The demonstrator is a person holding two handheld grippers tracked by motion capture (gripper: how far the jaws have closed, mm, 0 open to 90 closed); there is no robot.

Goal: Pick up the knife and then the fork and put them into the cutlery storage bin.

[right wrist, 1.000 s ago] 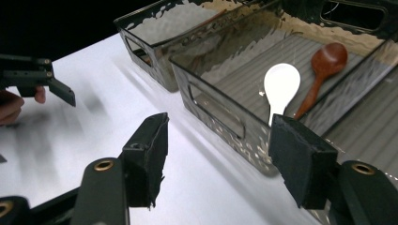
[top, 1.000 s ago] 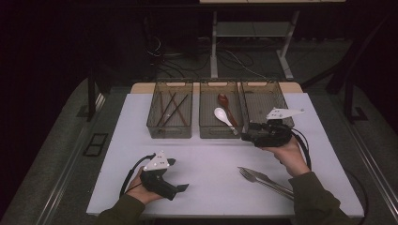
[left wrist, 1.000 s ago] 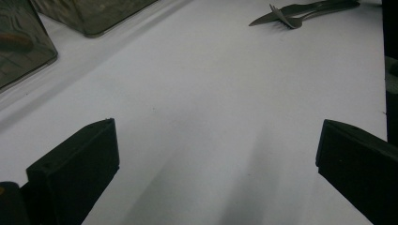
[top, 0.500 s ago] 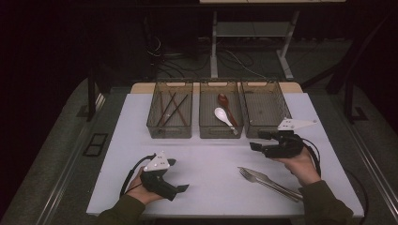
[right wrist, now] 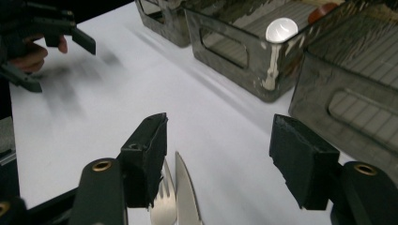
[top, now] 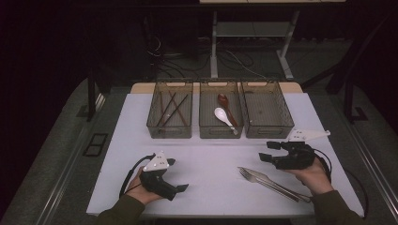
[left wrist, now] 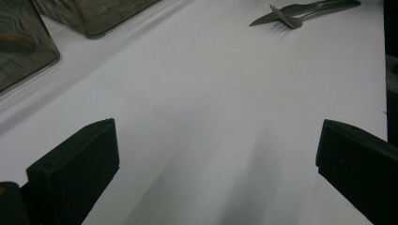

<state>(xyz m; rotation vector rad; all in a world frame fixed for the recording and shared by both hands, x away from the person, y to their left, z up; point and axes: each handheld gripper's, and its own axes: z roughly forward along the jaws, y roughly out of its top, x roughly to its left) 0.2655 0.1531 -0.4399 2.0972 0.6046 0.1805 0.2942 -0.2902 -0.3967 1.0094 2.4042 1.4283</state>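
On the near right part of the white worktop (top: 211,159) lie a metal fork (top: 256,177) and a table knife (top: 272,182), side by side and touching, their handles running toward the person's right forearm and their tips pointing toward the middle of the worktop. In the right gripper view the fork's tines (right wrist: 163,197) and the knife's blade (right wrist: 187,194) show low in the frame, just beside the inner face of one jaw and beneath the gap. The right gripper (top: 268,152) hovers just above and behind the cutlery, lying roughly level, its jaws spread apart with nothing between the pads; it touches neither piece. The right hand (top: 313,173) grips its body.

The left gripper (top: 180,190) sits near the front left edge, held in the left hand (top: 141,187), well apart from the cutlery. Its jaws are spread wide over bare worktop, and in the left gripper view the fork and knife appear far off at the top.

Along the far side stand three dark mesh bins in a row. The left bin (top: 170,131) holds dark chopsticks (top: 172,108). The middle bin (top: 220,132) holds a white spoon (top: 222,116) and a reddish-brown spoon (top: 225,101), lying close together. The right bin (top: 267,130) stands nearest the right gripper.
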